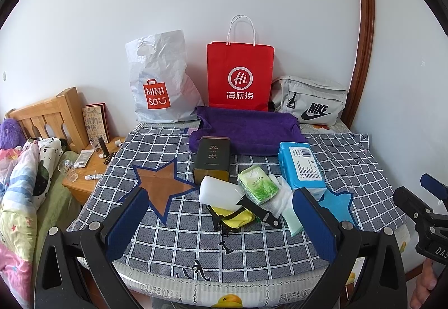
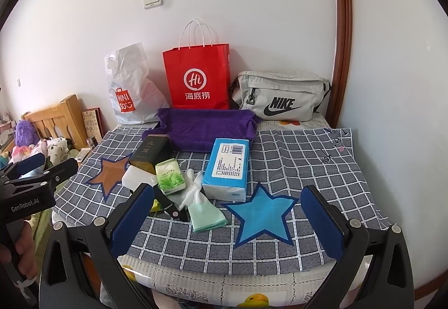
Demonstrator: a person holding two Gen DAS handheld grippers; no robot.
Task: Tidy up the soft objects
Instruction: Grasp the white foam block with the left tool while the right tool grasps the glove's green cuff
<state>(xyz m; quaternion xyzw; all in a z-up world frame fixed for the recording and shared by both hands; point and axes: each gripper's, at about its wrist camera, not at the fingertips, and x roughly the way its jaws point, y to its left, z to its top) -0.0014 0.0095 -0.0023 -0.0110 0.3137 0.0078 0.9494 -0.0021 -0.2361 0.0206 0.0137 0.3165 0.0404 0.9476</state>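
On the checked cloth (image 1: pixel 252 241) lies a purple towel (image 1: pixel 246 127), a blue tissue pack (image 1: pixel 303 167), a small green tissue pack (image 1: pixel 259 183), a white and green glove (image 1: pixel 285 205), a white block (image 1: pixel 218 192), a yellow pouch (image 1: pixel 235 218), a black strap piece (image 1: pixel 259 209) and a dark tin (image 1: pixel 212 159). My left gripper (image 1: pixel 221 220) is open and empty, just in front of the pile. My right gripper (image 2: pixel 226 218) is open and empty above the blue star (image 2: pixel 263 213). The towel (image 2: pixel 207 127), blue pack (image 2: pixel 228 166) and glove (image 2: pixel 200 205) show in the right wrist view too.
A Miniso plastic bag (image 1: pixel 159 79), a red paper bag (image 1: pixel 240 76) and a grey Nike pouch (image 1: pixel 310 102) stand against the wall. A wooden bedside table (image 1: pixel 84 166) with small items and a bed with bedding (image 1: pixel 19 183) are on the left. An orange star (image 1: pixel 162 185) is on the cloth.
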